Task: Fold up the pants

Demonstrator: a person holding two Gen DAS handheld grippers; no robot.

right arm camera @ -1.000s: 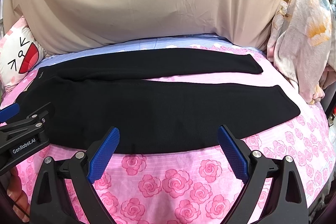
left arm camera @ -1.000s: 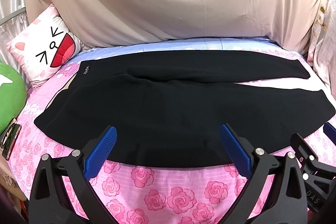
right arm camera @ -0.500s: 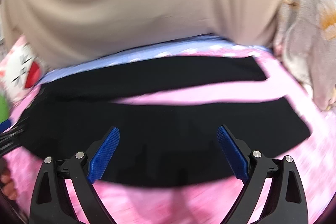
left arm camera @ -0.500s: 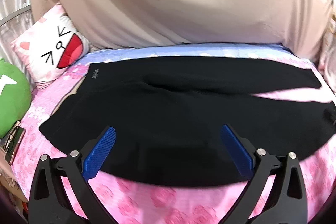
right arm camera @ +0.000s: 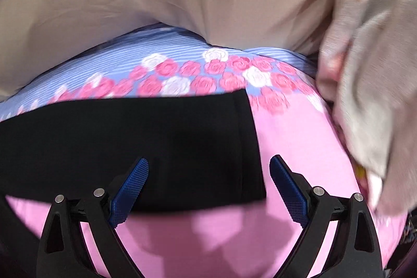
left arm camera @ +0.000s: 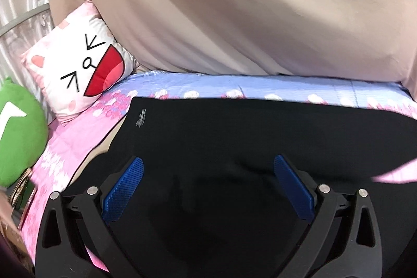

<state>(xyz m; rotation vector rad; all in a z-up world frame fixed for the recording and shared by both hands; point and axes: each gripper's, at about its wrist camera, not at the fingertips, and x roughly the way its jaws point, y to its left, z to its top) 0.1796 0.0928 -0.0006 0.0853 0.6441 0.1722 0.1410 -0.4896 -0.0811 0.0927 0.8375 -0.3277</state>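
Both hand-held grippers have closed in low over the black pants (left arm camera: 234,137) spread flat on the bed (right arm camera: 299,137), left (left arm camera: 208,173) and right (right arm camera: 208,175) jaws apart, empty; risk: pinching the sheet with the hem.

small script logo on the pants (left arm camera: 141,117), too blurred to read

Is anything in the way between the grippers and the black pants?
No. The pants lie bare on the bed, right under the open left gripper and right gripper. The pillow sits off to the side.
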